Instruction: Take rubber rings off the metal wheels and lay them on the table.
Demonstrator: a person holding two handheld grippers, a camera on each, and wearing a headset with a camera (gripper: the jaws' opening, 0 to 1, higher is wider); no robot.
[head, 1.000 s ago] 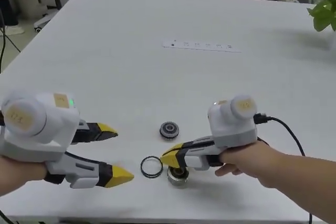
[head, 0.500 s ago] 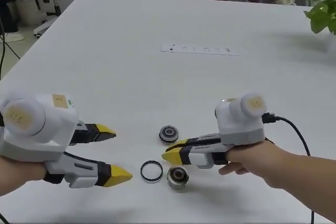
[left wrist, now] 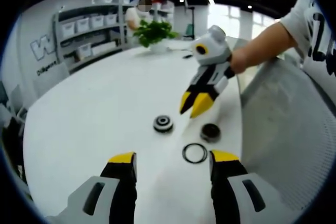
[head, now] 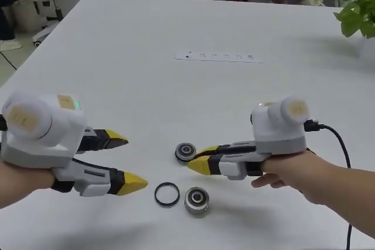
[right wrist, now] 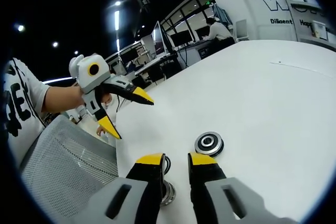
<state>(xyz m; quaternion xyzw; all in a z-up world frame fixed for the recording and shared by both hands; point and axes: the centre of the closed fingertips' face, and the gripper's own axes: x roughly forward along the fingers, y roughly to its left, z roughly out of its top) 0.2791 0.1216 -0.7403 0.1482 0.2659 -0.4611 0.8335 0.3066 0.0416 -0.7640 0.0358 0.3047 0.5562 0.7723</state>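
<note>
One rubber ring lies free on the table, just beside its bare wheel — step one looks done. Your left tongs gape wide, empty; your right tongs, barely parted, hold nothing. The farther wheel apparently still wears rubber — next, pin it with one, peel with the other.

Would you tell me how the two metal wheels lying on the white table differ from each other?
The farther metal wheel is black around its rim, while the nearer metal wheel shows a bare silvery rim. A loose black rubber ring lies beside the nearer metal wheel, and there is none beside the farther metal wheel. Both wheels lie flat on the white table, and neither is gripped.
</note>
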